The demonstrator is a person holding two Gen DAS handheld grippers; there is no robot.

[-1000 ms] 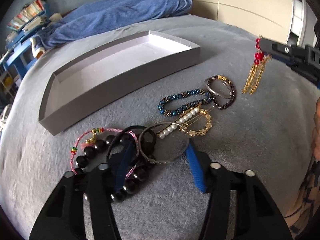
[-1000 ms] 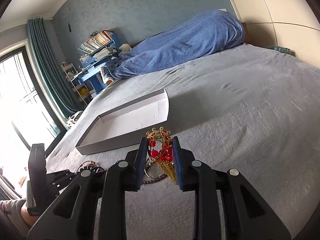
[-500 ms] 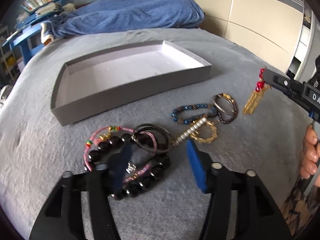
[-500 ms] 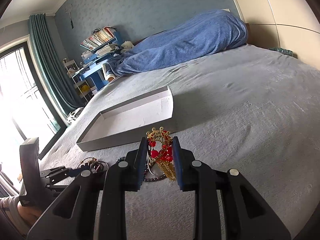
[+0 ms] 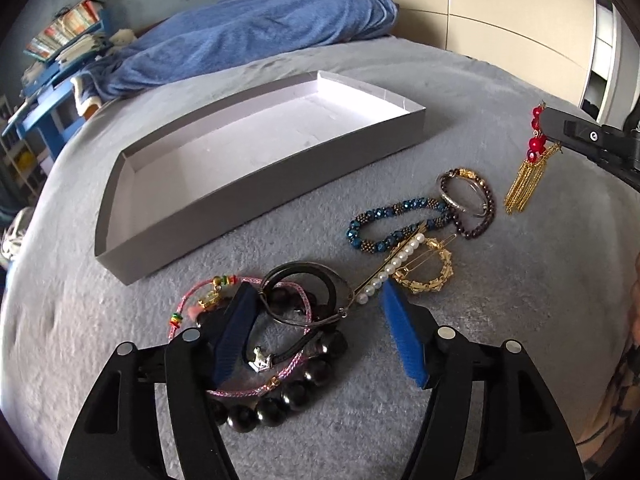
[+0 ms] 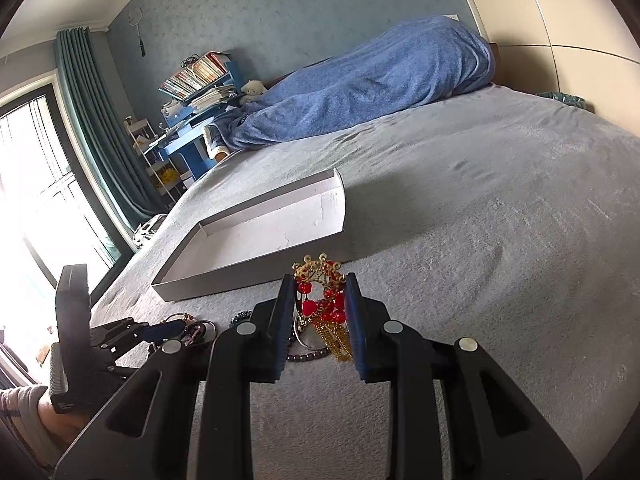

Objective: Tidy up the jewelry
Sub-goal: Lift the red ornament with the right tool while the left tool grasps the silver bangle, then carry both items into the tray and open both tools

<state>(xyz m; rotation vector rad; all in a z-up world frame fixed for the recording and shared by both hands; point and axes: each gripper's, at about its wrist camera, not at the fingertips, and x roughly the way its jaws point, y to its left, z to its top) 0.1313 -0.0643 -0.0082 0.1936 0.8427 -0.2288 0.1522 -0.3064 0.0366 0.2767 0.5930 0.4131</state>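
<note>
Dangling from the right gripper (image 6: 318,314), a red-and-gold tassel earring (image 6: 322,308) is hanging above the grey bedspread (image 6: 500,240), pinched between the two blue pads, near the grey box (image 6: 256,248). Lower down, the left gripper (image 5: 316,328) is sitting spread wide over the jewelry pile, one pad resting among the black bead bracelet (image 5: 280,404) and pink cord bracelet (image 5: 256,390). The pearl pin (image 5: 394,268), blue bead bracelet (image 5: 394,220) and gold ring piece (image 5: 434,272) are lying just beyond.

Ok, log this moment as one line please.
right gripper: shut on red-gold earring, lifted | left gripper: open over bracelet pile | gray tray: empty
</note>
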